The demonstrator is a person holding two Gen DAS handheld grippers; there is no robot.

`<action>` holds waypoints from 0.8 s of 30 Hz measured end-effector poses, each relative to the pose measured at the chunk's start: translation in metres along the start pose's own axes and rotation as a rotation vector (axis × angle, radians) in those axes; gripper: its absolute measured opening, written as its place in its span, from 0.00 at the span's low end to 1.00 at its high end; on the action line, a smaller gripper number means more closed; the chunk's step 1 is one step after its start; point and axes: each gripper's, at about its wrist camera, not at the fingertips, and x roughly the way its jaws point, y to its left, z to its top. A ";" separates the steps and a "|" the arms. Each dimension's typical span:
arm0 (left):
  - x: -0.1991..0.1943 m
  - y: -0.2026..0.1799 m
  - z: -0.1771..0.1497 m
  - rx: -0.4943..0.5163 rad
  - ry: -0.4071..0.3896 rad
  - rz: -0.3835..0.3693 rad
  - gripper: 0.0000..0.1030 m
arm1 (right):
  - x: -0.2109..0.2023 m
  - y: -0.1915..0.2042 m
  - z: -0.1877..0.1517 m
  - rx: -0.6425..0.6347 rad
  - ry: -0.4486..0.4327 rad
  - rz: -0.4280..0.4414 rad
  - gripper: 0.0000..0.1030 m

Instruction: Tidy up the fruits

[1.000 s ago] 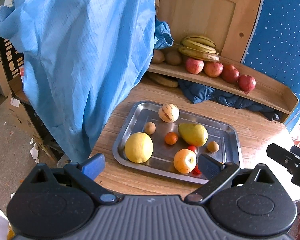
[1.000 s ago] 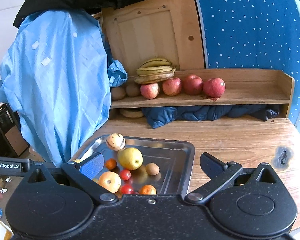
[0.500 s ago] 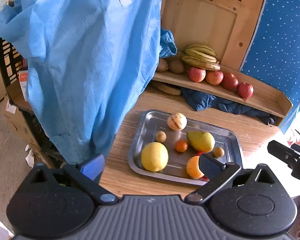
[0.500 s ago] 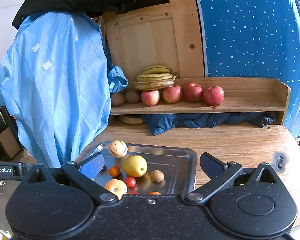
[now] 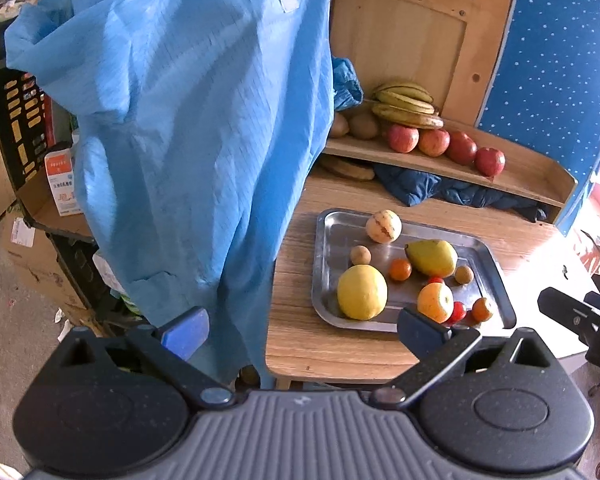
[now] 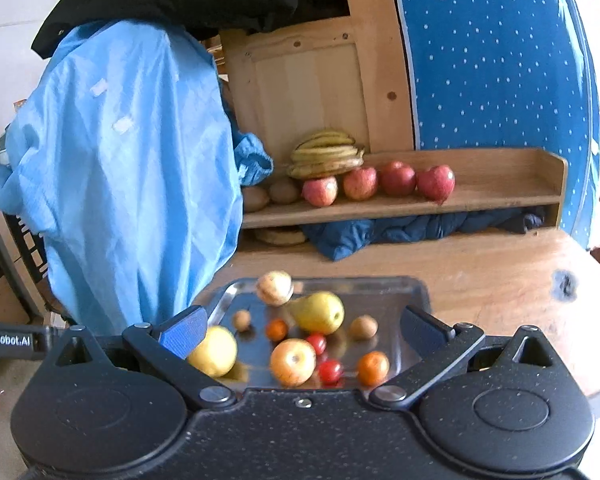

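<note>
A steel tray (image 5: pixel 496 276) (image 6: pixel 412 300) on the wooden table holds a big yellow citrus (image 5: pixel 362 292) (image 6: pixel 214 351), a pear (image 5: pixel 432 257) (image 6: pixel 320 312), a striped pale melon (image 5: pixel 383 226) (image 6: pixel 274 288), an orange-yellow apple (image 5: pixel 435 302) (image 6: pixel 293 361), small oranges, cherry tomatoes and small brown fruits. My left gripper (image 5: pixel 300 330) is open and empty, held back off the table's left front corner. My right gripper (image 6: pixel 304 330) is open and empty above the tray's near edge.
A wooden shelf (image 6: pixel 500 196) at the back carries bananas (image 6: pixel 326 156), several red apples (image 6: pixel 398 178) and brown fruits. Dark blue cloth (image 6: pixel 400 232) lies under it. A light blue garment (image 5: pixel 188 120) hangs at the table's left. Boxes and a crate (image 5: pixel 20 132) stand on the left.
The left gripper has pulled back and to the left, so the tray looks smaller and further right. The right gripper has drawn back and tipped down, showing more of the tray's fruit.
</note>
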 end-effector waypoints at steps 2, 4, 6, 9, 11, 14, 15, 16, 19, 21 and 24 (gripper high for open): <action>-0.003 0.003 0.000 0.014 -0.012 -0.017 0.99 | -0.004 0.005 -0.003 0.003 0.000 -0.008 0.99; -0.006 0.006 -0.001 0.024 -0.025 -0.034 0.99 | -0.011 0.011 -0.007 -0.003 -0.002 -0.018 0.99; -0.007 0.006 -0.001 0.035 -0.035 -0.046 0.99 | -0.015 0.015 -0.009 -0.012 0.000 -0.028 0.99; -0.008 0.008 -0.002 0.043 -0.041 -0.065 0.99 | -0.021 0.019 -0.010 -0.032 0.009 -0.044 0.99; -0.008 0.008 -0.004 0.048 -0.044 -0.078 0.99 | -0.024 0.021 -0.010 -0.041 0.015 -0.053 0.99; -0.005 0.008 -0.008 0.051 -0.034 -0.086 0.99 | -0.029 0.024 -0.009 -0.051 0.011 -0.068 0.99; -0.004 0.008 -0.010 0.047 -0.030 -0.089 0.99 | -0.030 0.024 -0.009 -0.052 0.009 -0.075 0.99; -0.004 0.008 -0.011 0.045 -0.028 -0.091 0.99 | -0.031 0.024 -0.009 -0.052 0.010 -0.081 0.99; -0.004 0.008 -0.015 0.047 -0.028 -0.094 0.99 | -0.032 0.023 -0.009 -0.050 0.020 -0.103 0.99; -0.004 0.008 -0.016 0.050 -0.032 -0.096 0.99 | -0.034 0.023 -0.008 -0.049 0.021 -0.116 0.99; -0.001 0.008 -0.018 0.043 -0.022 -0.094 0.99 | -0.037 0.023 -0.005 -0.049 0.007 -0.132 0.99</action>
